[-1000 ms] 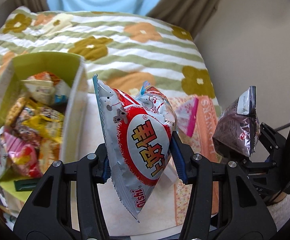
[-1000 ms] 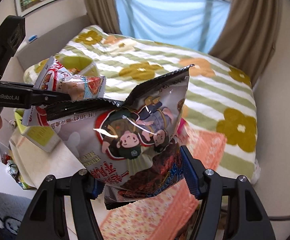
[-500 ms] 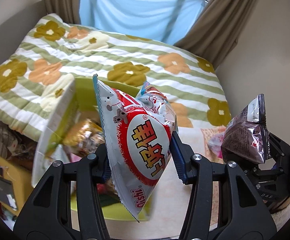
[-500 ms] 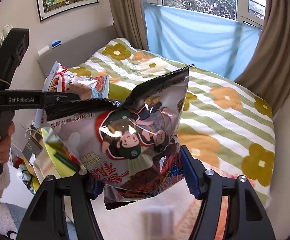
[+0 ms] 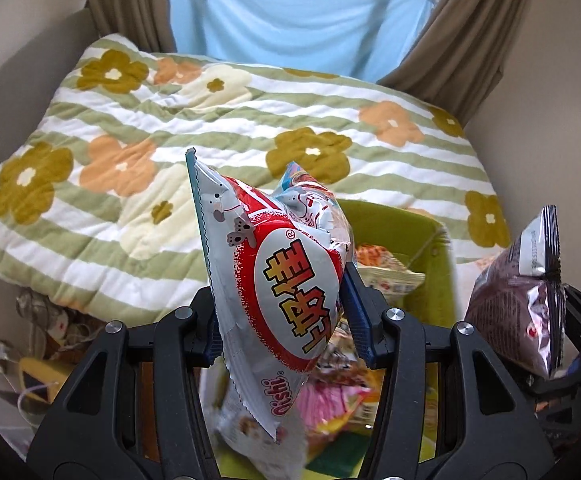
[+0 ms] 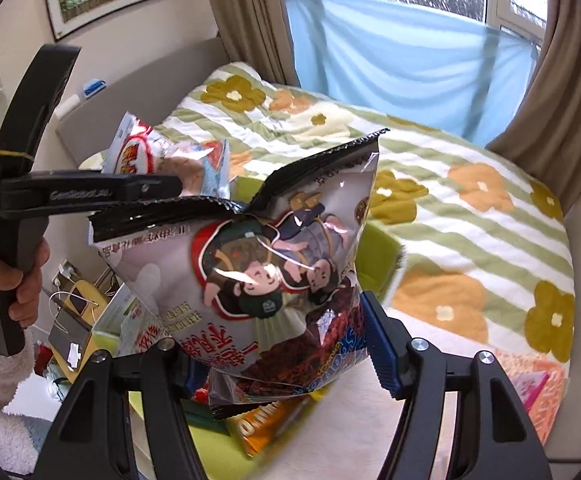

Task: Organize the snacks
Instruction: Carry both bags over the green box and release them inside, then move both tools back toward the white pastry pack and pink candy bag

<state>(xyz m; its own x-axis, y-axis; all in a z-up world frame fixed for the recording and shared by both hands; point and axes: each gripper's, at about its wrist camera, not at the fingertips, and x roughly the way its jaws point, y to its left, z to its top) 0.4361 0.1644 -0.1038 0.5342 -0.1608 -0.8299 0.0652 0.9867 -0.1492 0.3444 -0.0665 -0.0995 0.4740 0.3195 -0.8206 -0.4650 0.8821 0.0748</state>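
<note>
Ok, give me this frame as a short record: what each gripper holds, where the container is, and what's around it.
left gripper: shut on red-and-white snack bag
right gripper: shut on dark cartoon snack bag
container: green bin, below both held bags, already holding assorted snack packets
surroundings: floral striped quilt behind the bin; blue cloth at the window
person: hand on the left gripper's handle

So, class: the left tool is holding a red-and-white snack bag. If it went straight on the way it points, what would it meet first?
Most likely the snacks piled in the green bin beneath the left tool; blur leaves depth uncertain.
</note>
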